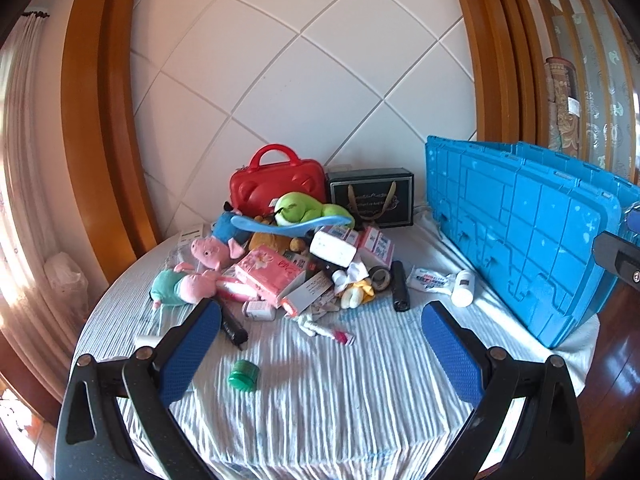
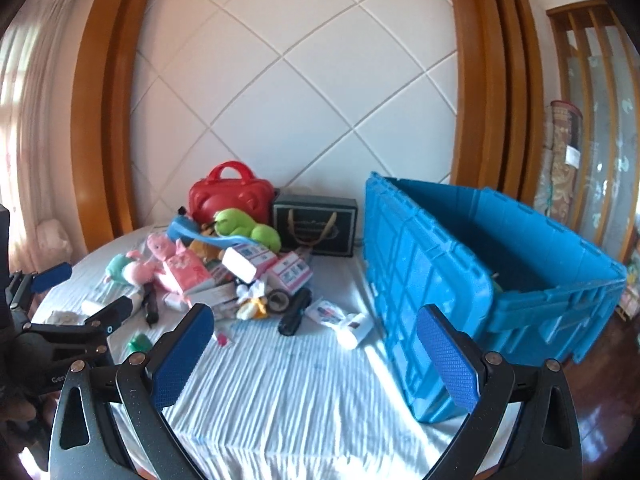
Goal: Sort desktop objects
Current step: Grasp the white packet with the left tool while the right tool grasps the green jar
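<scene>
Left tool (image 1: 320,350) hung spread wide over the tabletop (image 1: 340,392), nothing in it, green jar (image 1: 243,376) just below. Right tool (image 2: 314,354) was spread and empty too, beside the blue crate (image 2: 520,280).

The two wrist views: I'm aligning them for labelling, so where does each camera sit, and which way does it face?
Left wrist view: sits on the left claw, open, above the table's near edge, facing the clutter pile and the green jar; the right claw's tip shows at the right edge.
Right wrist view: sits on the right claw, open, facing the blue crate; the left claw shows at the left.
Shared: red case, crate, striped tablecloth.
</scene>
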